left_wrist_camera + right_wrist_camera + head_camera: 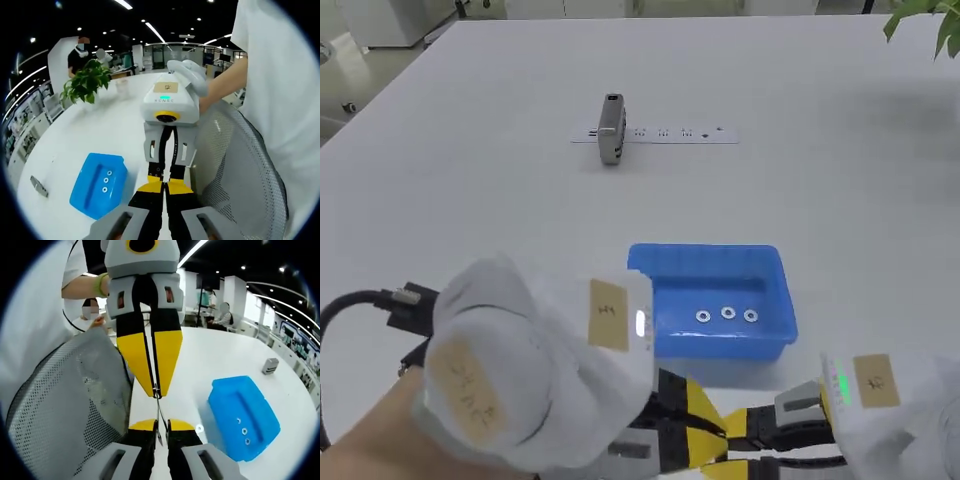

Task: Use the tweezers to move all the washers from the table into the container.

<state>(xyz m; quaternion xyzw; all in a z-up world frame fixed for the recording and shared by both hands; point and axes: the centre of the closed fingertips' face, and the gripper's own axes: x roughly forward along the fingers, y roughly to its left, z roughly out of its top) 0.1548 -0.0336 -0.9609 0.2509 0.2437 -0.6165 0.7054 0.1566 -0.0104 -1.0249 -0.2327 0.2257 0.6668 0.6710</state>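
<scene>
Clamping the tweezers, left tongs and right tongs meet; right gripper view adds a tabletop washer.

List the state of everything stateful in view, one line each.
left tongs, shut on the tweezers
right tongs, shut on the tweezers
tweezers, pinched between both tongs
blue container, upright, open top
washers, three, lying flat in a row inside the blue container
power strip, grey adapter plugged in at one end
</scene>
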